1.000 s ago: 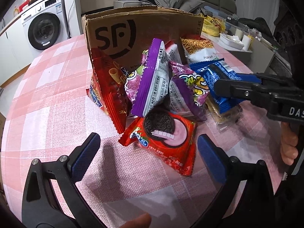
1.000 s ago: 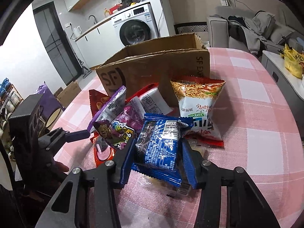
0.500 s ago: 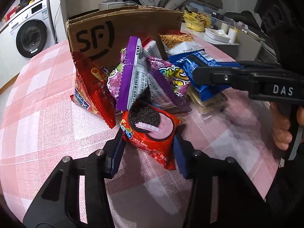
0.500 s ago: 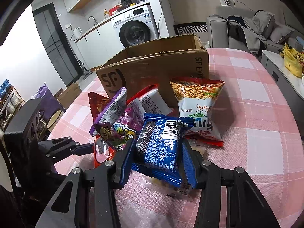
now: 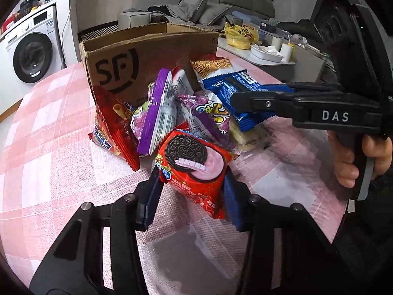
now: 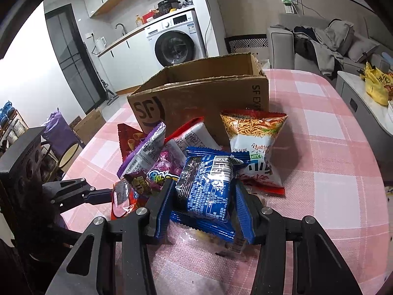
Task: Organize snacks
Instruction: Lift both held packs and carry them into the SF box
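Note:
My left gripper [image 5: 190, 191] is shut on a red Oreo packet [image 5: 194, 164] and holds it just off the pink checked table. My right gripper [image 6: 202, 206] is shut on a blue snack packet [image 6: 206, 189]; it also shows in the left wrist view [image 5: 245, 98]. A pile of snack bags leans on an open SF cardboard box [image 6: 201, 93]: a purple bag [image 5: 157, 113], a red bag [image 5: 115, 127], a noodle snack bag [image 6: 255, 147].
The box [image 5: 137, 59] stands on the table behind the pile. A clear-wrapped pale snack [image 5: 245, 135] lies under the blue packet. A washing machine [image 6: 176, 41] and a sofa [image 6: 319, 41] stand beyond the table.
My left gripper moved forward and closed on the red Oreo packet, then raised it slightly. My right gripper stays shut on the blue packet.

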